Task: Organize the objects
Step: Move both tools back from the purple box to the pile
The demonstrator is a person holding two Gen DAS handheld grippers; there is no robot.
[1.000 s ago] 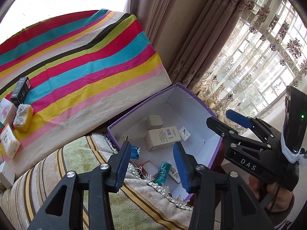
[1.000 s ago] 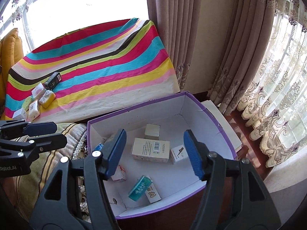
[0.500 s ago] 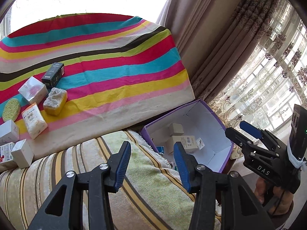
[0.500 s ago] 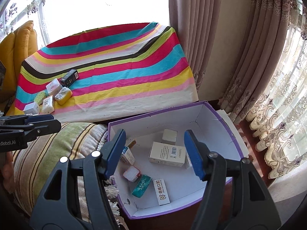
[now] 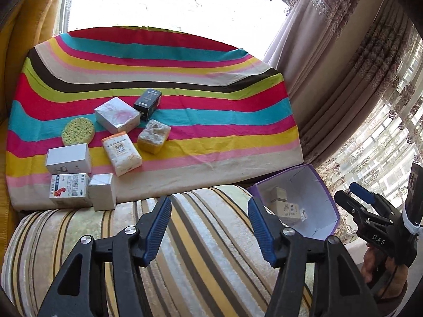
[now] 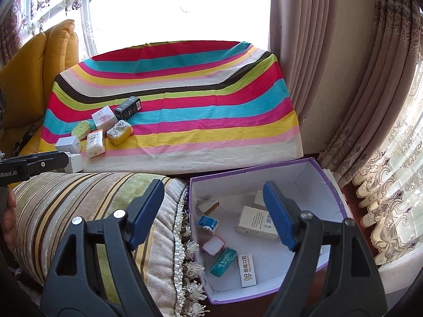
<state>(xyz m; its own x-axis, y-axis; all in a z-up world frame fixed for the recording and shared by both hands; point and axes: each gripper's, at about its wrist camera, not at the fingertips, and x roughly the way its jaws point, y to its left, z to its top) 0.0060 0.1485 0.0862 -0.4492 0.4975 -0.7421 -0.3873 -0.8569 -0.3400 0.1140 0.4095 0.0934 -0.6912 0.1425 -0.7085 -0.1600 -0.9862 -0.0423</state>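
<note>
At the far left a mustard-yellow cushion (image 6: pixel 34 79) is seen against the window. Beside it a striped cloth (image 5: pixel 211 121) is spread over a raised surface, and the loose items are gathered on its left part: a round green sponge (image 5: pixel 77 133), a white box (image 5: pixel 68 158), a red-and-white medicine box (image 5: pixel 69 189) with a small silver box (image 5: pixel 101 194) touching it, an orange-and-white packet (image 5: pixel 122 153), a pink-and-silver box (image 5: pixel 117 115), a yellow sponge block (image 5: pixel 153 136) and a black box (image 5: pixel 147 103) farthest back. In front of the cloth a striped pillow (image 5: pixel 206 237) is lying.

The left gripper (image 5: pixel 208 228) is held above that pillow; its fingers (image 5: pixel 156 227) have just been opening, now stand moderately apart, and nothing is between them. Further right the purple-edged box (image 6: pixel 304 169) is placed beside the pillow, with several small cartons and a teal packet (image 6: pixel 223 261) inside. The right gripper (image 6: pixel 215 216) is held over the box's near left corner, its fingers (image 6: pixel 279 219) having just been opening, wide and empty. Patterned curtains (image 6: pixel 357 92) are hung at the right.
</note>
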